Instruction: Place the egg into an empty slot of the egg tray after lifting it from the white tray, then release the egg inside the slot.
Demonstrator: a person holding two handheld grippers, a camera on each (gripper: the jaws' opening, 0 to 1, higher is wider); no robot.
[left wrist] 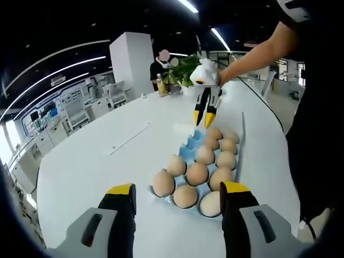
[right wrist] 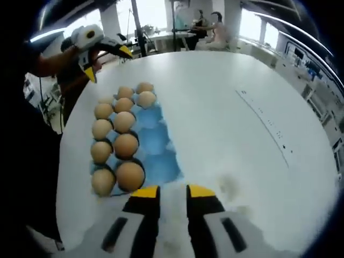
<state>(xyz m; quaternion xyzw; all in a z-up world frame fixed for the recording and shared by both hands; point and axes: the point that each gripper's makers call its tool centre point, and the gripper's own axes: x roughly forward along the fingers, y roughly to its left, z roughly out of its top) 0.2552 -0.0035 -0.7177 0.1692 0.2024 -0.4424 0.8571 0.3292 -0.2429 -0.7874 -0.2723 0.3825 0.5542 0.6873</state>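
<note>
1. The blue egg tray point(left wrist: 200, 171) lies on the white table point(left wrist: 97, 161); many brown eggs point(left wrist: 196, 173) sit in it; one column of slots looks empty, so an egg could go there.
2. The left gripper point(left wrist: 177, 198) hangs near the tray's end with wide jaws, holding nothing.
3. The right gripper point(left wrist: 205, 117), at about 12 o'clock in the left gripper view, points down at the far end; its jaws are narrow point(right wrist: 166, 192), with no egg between them.
4. I cannot make out a white tray.

Tan eggs point(left wrist: 197, 173) fill a light-blue egg tray point(right wrist: 156, 141) on a white table point(right wrist: 231, 107).
</note>
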